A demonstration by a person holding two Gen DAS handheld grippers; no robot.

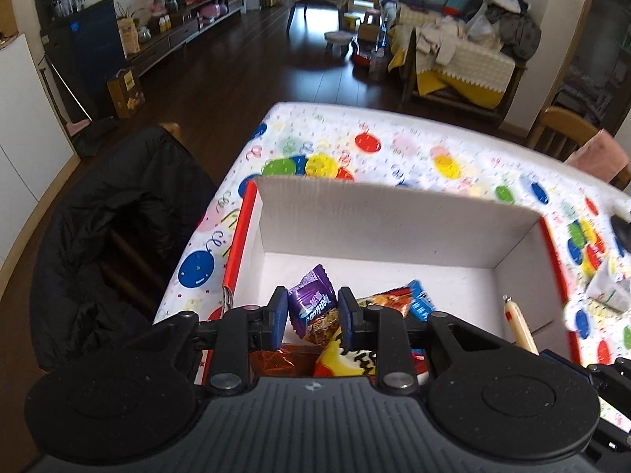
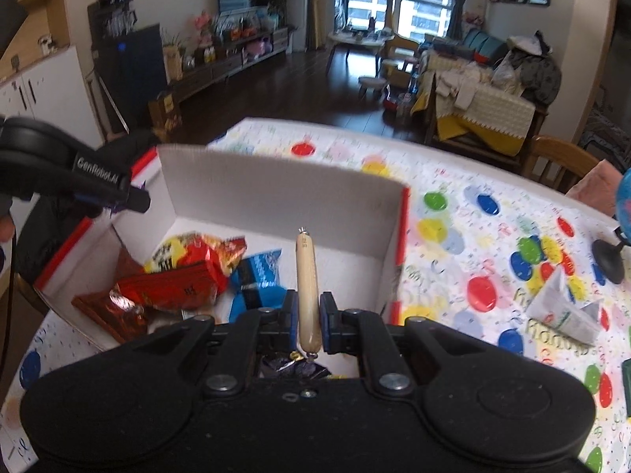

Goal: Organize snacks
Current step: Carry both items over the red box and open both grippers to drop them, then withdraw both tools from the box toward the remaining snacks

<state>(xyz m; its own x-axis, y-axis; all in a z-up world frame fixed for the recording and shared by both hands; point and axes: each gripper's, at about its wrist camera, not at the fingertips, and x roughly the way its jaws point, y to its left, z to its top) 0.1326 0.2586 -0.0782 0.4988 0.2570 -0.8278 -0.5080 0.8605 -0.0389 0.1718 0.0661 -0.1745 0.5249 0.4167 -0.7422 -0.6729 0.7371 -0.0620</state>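
Note:
A white cardboard box (image 1: 394, 216) with red outer sides stands on the balloon-print table; it also shows in the right wrist view (image 2: 276, 193). Inside lie several snack packets: red-orange ones (image 2: 185, 276), a blue one (image 2: 258, 280). My left gripper (image 1: 311, 315) is shut on a purple candy packet (image 1: 311, 301), held over the box's near left part. My right gripper (image 2: 308, 323) is shut on a beige sausage stick (image 2: 305, 276), held upright over the box's near right part; the stick also shows in the left wrist view (image 1: 520, 325).
A folded white paper wrapper (image 2: 564, 311) lies on the table (image 2: 473, 236) right of the box. A black stand base (image 2: 609, 262) with a blue globe is at the far right. A chair with a black jacket (image 1: 118, 236) stands left of the table.

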